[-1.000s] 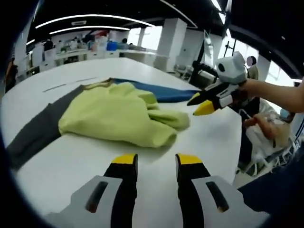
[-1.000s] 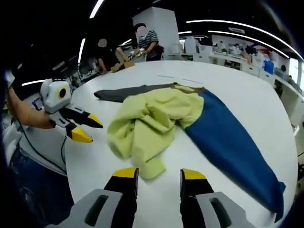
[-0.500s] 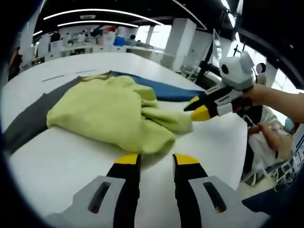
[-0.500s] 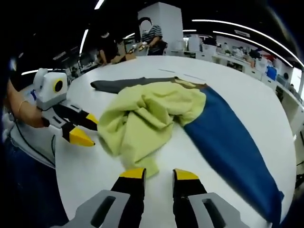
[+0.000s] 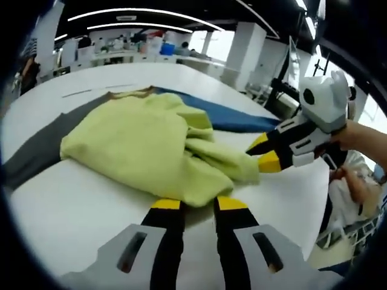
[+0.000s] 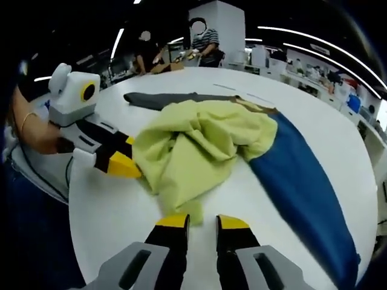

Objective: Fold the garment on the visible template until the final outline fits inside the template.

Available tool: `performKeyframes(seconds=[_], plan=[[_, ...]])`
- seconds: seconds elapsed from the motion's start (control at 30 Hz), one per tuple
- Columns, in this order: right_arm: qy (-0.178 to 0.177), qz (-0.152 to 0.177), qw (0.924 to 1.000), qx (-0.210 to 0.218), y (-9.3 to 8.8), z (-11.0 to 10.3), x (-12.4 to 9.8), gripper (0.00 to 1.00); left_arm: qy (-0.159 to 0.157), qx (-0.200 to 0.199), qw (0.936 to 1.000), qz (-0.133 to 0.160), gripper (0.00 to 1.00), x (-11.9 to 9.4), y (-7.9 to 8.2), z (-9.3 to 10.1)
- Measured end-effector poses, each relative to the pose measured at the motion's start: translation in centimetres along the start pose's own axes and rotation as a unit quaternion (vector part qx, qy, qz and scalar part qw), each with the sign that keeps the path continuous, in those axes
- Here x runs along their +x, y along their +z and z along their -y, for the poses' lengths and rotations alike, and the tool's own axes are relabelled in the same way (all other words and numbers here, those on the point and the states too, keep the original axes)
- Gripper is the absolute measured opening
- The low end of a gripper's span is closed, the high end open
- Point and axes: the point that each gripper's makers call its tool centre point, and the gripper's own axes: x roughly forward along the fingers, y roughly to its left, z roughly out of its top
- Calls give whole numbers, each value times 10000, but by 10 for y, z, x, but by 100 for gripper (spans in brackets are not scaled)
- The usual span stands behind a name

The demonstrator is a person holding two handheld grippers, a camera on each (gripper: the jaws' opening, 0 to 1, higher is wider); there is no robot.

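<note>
Both tools, the left tool (image 5: 195, 204) and right tool (image 6: 202, 222), sit with jaws parted at the crumpled yellow-green fleece garment's (image 5: 142, 142) edges on the white bench (image 5: 72, 199), seemingly poised to pinch it.

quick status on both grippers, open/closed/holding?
Left gripper: open, empty, fingers at the near edge of the yellow-green garment.
Right gripper: open, empty, fingers at the garment's hanging end.

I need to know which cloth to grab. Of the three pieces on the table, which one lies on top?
The yellow-green garment lies crumpled on top, overlapping the blue piece and the grey piece, which stretch flat beneath it.
</note>
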Motion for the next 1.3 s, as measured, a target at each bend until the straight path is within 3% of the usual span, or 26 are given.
performKeyframes(seconds=[0.1,0.2,0.4,0.57,0.97,1.13,1.3], plan=[[-72,-117,9995,-288,0,0,1,9,156,88,9998,-99,12,0,-1,0],[-28,-180,9994,-309,0,-6,2,2,329,155,9992,-184,12,2,-1,-1],[-99,-238,9992,-290,0,-5,2,1,334,20,9991,-252,7,1,-2,0],[-147,-233,9995,-122,1,-4,0,0,226,-463,9984,-250,1,-2,-3,-5],[-311,0,9988,369,13,0,-19,0,125,-304,9994,-89,0,-43,4,-22],[-427,-5,9979,494,15,4,-28,0,172,-598,9978,-244,0,-59,0,-28],[-495,-53,9973,533,14,6,-38,0,320,-585,9972,-336,0,-79,-5,-38]])
